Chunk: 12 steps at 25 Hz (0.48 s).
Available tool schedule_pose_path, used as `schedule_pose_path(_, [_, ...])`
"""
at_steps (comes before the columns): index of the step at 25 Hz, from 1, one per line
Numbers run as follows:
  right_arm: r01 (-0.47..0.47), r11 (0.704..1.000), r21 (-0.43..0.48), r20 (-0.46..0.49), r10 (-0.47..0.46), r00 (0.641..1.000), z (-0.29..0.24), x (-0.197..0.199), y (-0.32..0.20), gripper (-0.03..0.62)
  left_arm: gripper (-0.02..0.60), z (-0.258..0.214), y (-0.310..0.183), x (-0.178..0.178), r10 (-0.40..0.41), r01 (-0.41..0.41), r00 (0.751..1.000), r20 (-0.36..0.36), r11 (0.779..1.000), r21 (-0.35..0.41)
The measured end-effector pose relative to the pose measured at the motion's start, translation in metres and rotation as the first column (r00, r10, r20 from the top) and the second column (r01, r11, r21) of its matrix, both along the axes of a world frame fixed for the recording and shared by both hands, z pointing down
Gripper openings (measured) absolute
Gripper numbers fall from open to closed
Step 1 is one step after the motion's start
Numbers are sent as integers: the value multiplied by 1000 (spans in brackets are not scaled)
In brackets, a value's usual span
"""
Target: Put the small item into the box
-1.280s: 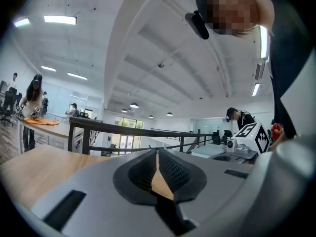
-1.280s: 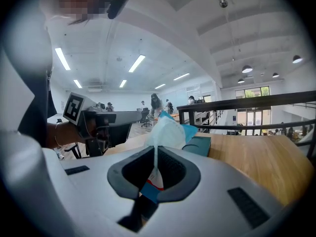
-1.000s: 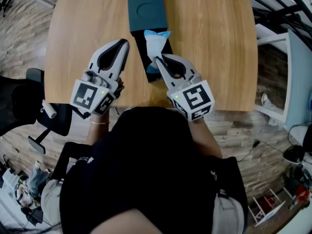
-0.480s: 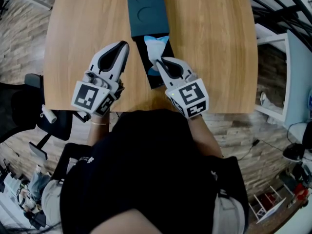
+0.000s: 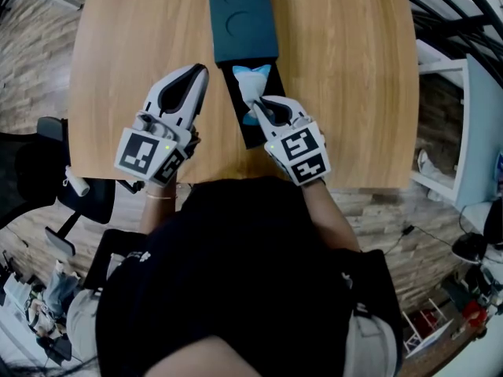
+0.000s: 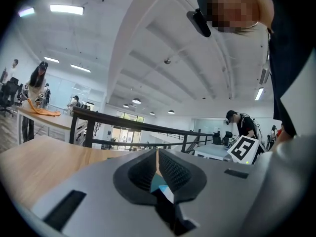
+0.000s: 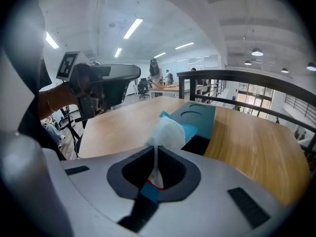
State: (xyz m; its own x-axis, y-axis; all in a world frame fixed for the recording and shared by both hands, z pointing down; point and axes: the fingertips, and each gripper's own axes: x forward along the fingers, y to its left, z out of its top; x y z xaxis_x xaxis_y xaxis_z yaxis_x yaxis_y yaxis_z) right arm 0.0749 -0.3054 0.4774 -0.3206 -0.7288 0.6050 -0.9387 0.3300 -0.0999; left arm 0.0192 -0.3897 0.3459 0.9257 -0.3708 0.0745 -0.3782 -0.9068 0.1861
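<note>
Since the right claw (image 5: 258, 101), clenched on a crinkled white-and-blue pouch (image 5: 251, 83), was drawn over the open black box (image 5: 254, 135) below it, release is due.

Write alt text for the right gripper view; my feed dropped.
The right tongs are shut on a white and blue packet, held in front of the open dark box on a wooden table.
</note>
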Motion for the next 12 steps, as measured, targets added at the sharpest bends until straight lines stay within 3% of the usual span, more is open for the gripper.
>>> schedule_pose_path(7, [7,994,-108,-23,-9,1000,29,0,-2,31,26,7,-9,-5,-28,28,1000,8,999,-20])
schedule_pose_path(12, [10,984,-175,-67,-22,997,47,2,1,31,26,0,-9,-3,-23,22,999,-44,999,-26])
